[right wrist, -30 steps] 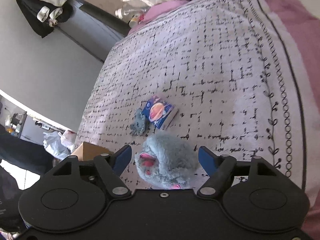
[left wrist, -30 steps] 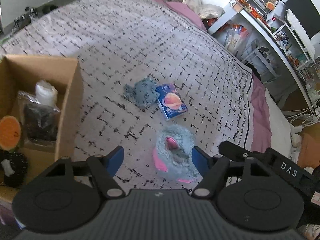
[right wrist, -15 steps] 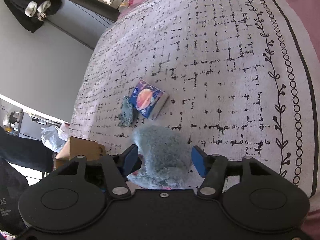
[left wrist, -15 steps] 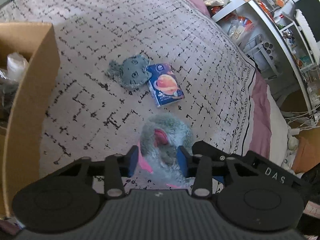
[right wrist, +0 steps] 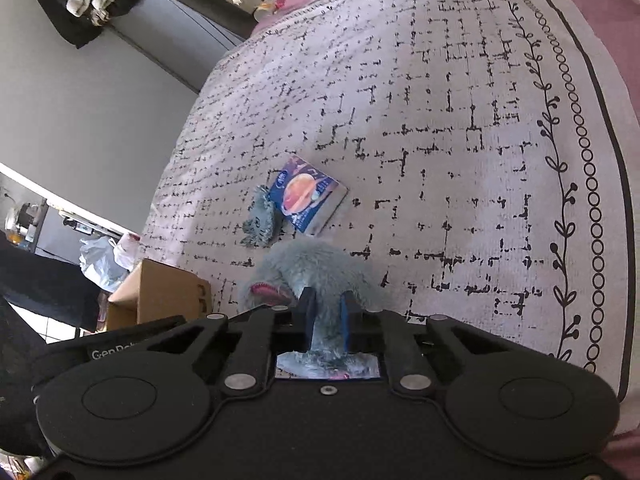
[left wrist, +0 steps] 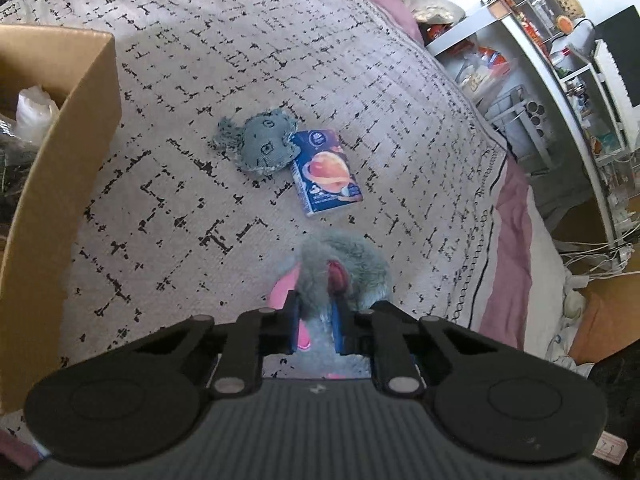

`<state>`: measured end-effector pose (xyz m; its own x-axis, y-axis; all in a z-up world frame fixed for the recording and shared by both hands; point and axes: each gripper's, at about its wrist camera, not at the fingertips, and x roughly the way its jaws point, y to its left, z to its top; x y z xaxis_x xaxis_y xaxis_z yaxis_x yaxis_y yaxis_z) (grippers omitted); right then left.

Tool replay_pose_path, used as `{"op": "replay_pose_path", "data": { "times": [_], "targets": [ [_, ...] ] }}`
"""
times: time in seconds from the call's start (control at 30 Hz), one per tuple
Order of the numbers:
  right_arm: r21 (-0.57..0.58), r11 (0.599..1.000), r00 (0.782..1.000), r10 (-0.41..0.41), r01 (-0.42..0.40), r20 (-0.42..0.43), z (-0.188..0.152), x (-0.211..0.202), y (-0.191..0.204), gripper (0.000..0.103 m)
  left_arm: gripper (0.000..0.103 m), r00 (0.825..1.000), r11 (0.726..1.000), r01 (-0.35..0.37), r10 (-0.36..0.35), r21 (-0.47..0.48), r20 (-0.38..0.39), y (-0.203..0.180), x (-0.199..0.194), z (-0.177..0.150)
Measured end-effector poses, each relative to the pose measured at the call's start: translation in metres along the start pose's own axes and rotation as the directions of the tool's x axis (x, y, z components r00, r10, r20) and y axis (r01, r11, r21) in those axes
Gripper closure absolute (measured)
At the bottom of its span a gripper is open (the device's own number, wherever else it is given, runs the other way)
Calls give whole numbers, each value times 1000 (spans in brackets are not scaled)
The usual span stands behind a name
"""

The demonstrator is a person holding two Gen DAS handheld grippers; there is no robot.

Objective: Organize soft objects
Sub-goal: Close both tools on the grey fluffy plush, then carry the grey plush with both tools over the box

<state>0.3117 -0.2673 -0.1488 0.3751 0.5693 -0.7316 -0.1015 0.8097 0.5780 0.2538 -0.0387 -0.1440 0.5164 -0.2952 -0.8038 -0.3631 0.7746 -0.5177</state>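
A bed with patterned cover bears a furry grey plush; knitted toy; blue box; cardboard box.

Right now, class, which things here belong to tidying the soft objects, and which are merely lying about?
Belong to the job:
fluffy grey plush, pinched by both grippers
flat grey knitted toy
cardboard box

Lying about:
blue planet book
cluttered shelf

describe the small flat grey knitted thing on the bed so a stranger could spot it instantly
Start at the bedspread with its black dash pattern, then find the blue box with an orange planet near its middle. The flat grey knit toy touches that box on the cardboard box side; unlike the fluffy grey plush, it is thin, frayed-edged, with stitched eyes.
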Motion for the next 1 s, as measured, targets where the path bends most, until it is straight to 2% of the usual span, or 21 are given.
{"op": "replay_pose_path", "data": {
  "times": [0.3, 0.77, 1.0],
  "targets": [
    [5, 998, 997, 61, -61, 41, -12, -22, 18, 92, 91, 998, 999, -1, -1, 36, 55, -4, -34, -4],
    [-30, 998, 991, 54, -51, 119, -40, -46, 60, 93, 92, 994, 997, 13, -21, 76, 109, 2, -85, -8],
    [-50, 997, 989, 66, -60, 130, -48, -50, 81, 93, 92, 991, 997, 23, -32, 70, 128, 16, -106, -7]
  ]
}}
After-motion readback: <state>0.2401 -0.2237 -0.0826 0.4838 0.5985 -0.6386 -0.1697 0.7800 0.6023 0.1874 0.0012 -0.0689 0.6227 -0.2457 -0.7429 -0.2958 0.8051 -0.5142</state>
